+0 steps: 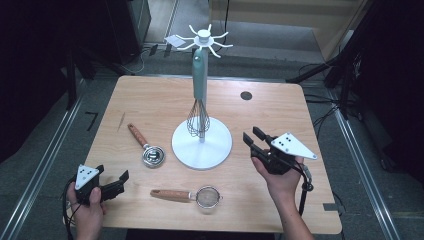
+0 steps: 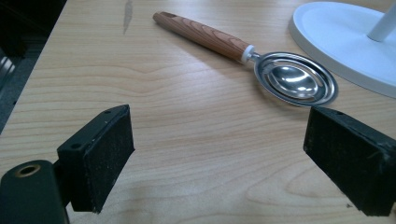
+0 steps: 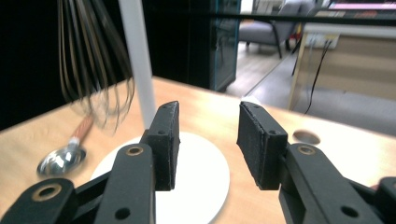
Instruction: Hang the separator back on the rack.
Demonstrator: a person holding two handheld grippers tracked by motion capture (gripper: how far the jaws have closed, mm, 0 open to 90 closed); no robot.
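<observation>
The whisk [image 1: 198, 120] hangs on the stand [image 1: 202, 142]; the spoon [image 1: 148, 148] and the strainer [image 1: 192, 195] lie near, waiting to be hung, while the left gripper [image 1: 121, 180] and the right gripper [image 1: 250, 136] are apart and empty.

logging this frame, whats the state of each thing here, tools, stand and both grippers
whisk: hanging upright on the stand, wires down
stand: upright on the table, one tool hung
scoop: lying flat, bowl up, untouched
strainer: lying flat near the front edge, untouched
left gripper: open, nothing between the jaws
right gripper: open, empty, pointed at the stand
</observation>
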